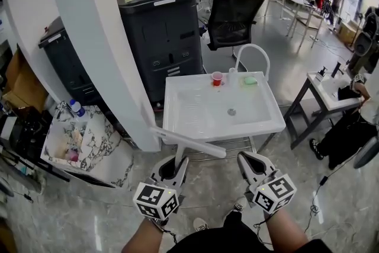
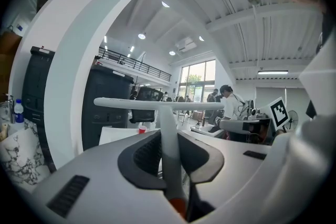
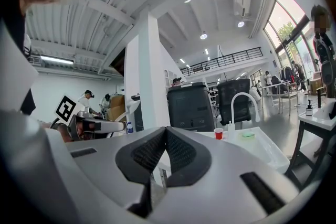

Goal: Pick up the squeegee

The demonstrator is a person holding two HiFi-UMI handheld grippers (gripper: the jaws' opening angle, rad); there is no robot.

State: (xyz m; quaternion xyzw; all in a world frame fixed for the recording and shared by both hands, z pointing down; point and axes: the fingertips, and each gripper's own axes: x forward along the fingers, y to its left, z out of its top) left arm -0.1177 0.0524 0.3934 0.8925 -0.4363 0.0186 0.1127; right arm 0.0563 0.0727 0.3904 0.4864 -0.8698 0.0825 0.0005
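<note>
The squeegee (image 1: pixel 188 142) is white, with a long straight blade bar on a slim handle. It hangs in the air over the front left corner of the white sink (image 1: pixel 272 111). My left gripper (image 1: pixel 176 164) is shut on its handle, and the blade bar lies crosswise beyond the jaws. In the left gripper view the handle (image 2: pixel 168 136) runs up between the dark pads to the bar (image 2: pixel 157 104). My right gripper (image 1: pixel 247 162) is level beside it, in front of the sink, with nothing in it. In the right gripper view its pads (image 3: pixel 165 136) meet at the tips.
On the sink's far rim stand a red cup (image 1: pixel 217 78), a green sponge (image 1: pixel 250 80) and a curved white faucet (image 1: pixel 251 53). A white column (image 1: pixel 100 38) and black cabinet (image 1: pixel 157 32) rise at left. A marbled bin (image 1: pixel 77 139) sits lower left, another table (image 1: pixel 328 92) at right.
</note>
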